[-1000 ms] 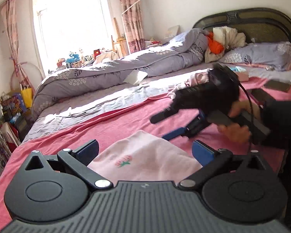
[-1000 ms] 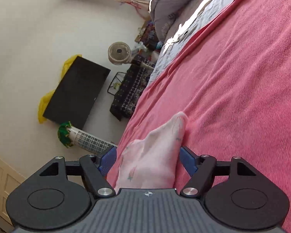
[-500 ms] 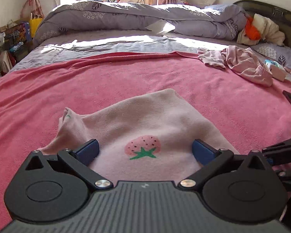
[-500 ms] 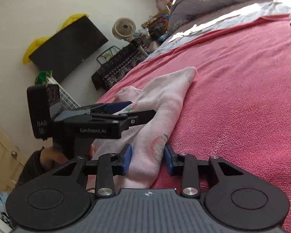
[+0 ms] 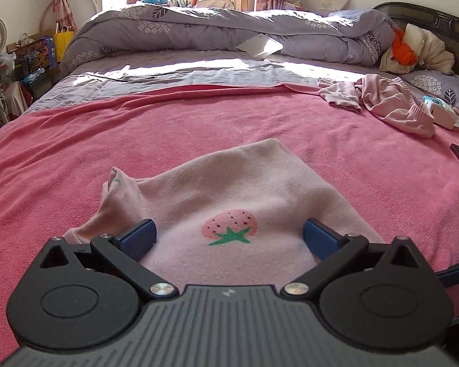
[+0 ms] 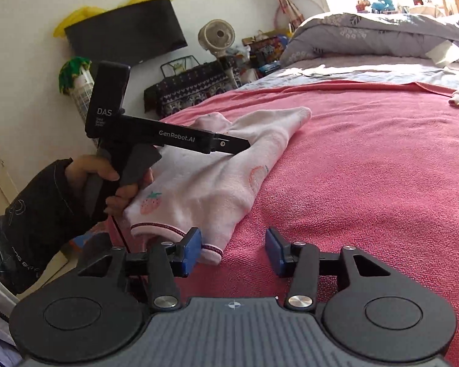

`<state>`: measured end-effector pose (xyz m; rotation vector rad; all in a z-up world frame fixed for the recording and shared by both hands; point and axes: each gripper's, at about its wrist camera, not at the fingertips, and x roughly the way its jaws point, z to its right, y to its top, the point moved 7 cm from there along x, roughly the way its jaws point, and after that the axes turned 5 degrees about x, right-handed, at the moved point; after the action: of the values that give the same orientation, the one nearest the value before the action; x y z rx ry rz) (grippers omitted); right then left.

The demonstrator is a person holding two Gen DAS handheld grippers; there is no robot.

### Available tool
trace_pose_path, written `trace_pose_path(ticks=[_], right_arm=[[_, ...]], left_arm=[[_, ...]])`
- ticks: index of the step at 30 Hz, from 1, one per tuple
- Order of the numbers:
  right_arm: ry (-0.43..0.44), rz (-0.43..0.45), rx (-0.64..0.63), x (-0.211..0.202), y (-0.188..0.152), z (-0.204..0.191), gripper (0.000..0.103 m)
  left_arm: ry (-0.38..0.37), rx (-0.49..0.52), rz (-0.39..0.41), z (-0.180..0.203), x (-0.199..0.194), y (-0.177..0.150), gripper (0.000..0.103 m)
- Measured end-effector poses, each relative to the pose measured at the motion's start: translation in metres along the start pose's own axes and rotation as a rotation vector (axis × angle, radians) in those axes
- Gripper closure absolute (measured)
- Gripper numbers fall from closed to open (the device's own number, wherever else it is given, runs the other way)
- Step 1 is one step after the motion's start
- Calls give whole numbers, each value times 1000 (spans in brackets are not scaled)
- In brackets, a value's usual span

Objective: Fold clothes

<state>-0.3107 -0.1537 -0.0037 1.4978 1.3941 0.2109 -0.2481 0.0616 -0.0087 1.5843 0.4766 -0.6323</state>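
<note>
A pale pink garment with a strawberry print (image 5: 229,202) lies folded on the pink blanket (image 5: 199,122); it also shows in the right wrist view (image 6: 217,180). My left gripper (image 5: 229,238) is open, its blue pads (image 5: 139,235) spread over the garment's near part. In the right wrist view the left gripper's black body (image 6: 168,137) hovers over the garment. My right gripper (image 6: 234,250) is open, low over the blanket, its left pad (image 6: 191,250) at the garment's striped hem.
A crumpled pink garment (image 5: 388,107) and a small box (image 5: 440,110) lie at the far right. A grey duvet (image 5: 229,33) and pillows fill the back of the bed. A fan (image 6: 217,35) and clutter stand beside the bed.
My right gripper has opened and let go of the garment's hem, which now lies on the blanket. My left gripper stays open over the garment, a little closer.
</note>
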Motion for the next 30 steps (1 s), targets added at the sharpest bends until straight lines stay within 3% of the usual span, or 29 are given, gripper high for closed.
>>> trace_pose_path(ticks=[5, 10, 16, 30], right_arm=[[2, 14, 88, -4, 10, 1, 30], [-92, 82, 90, -14, 24, 4, 12], [-249, 160, 47, -7, 37, 11, 8], [-287, 154, 89, 30, 24, 34, 0]], left_arm=[[49, -1, -6, 5, -6, -1, 0], [107, 22, -12, 15, -24, -10, 0], [157, 23, 23, 25, -45, -25, 0], [157, -8, 78, 23, -41, -25, 0]])
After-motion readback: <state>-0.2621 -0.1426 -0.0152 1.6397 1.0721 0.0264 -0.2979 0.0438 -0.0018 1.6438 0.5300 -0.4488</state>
